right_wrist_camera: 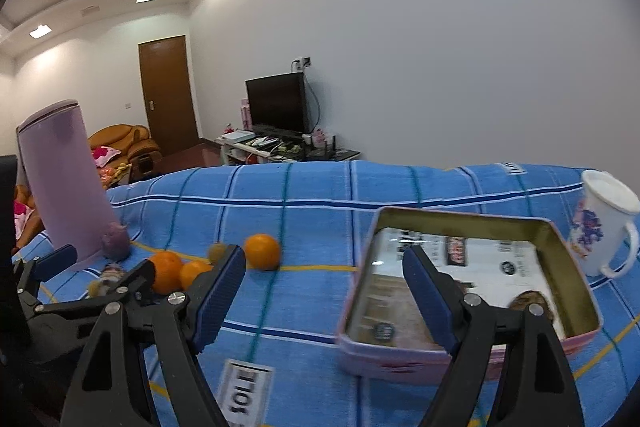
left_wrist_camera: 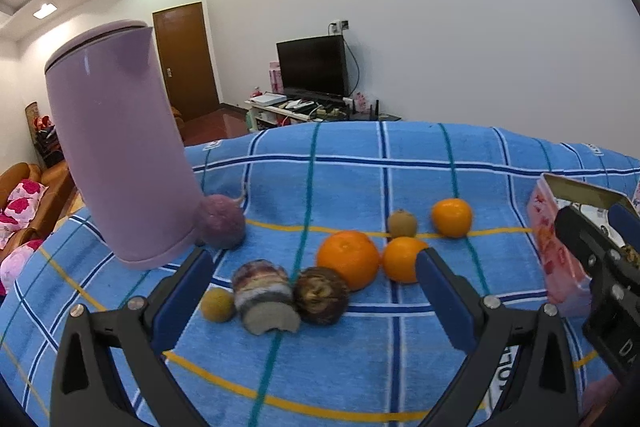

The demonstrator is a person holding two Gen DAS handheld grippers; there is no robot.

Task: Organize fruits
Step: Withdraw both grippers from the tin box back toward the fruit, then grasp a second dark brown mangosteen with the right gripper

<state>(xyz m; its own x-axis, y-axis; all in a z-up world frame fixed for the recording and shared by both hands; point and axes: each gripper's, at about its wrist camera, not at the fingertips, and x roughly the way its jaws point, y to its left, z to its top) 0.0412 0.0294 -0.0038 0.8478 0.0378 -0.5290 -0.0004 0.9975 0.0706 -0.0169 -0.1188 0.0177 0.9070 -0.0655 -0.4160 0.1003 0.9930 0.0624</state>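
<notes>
Three oranges [left_wrist_camera: 348, 259] [left_wrist_camera: 402, 259] [left_wrist_camera: 452, 217] and a kiwi [left_wrist_camera: 402, 223] lie on the blue checked cloth. Nearer me are a brown round fruit [left_wrist_camera: 321, 295], a striped cut piece [left_wrist_camera: 264, 297] and a small yellow-green fruit [left_wrist_camera: 217, 304]. My left gripper [left_wrist_camera: 314, 259] hangs open just before this group, nothing between its fingers. My right gripper [right_wrist_camera: 324, 259] is open too, its right finger over the open pink tin [right_wrist_camera: 400, 355], which holds one brown fruit [right_wrist_camera: 530, 301]. An orange [right_wrist_camera: 262, 251] lies left of the tin.
A tall purple canister [left_wrist_camera: 116, 147] stands at the left with a fuzzy purple ball [left_wrist_camera: 222, 221] at its foot. A white mug [right_wrist_camera: 604, 223] stands right of the tin. The pink tin [left_wrist_camera: 556, 247] sits at the cloth's right side. Beyond are a TV and a sofa.
</notes>
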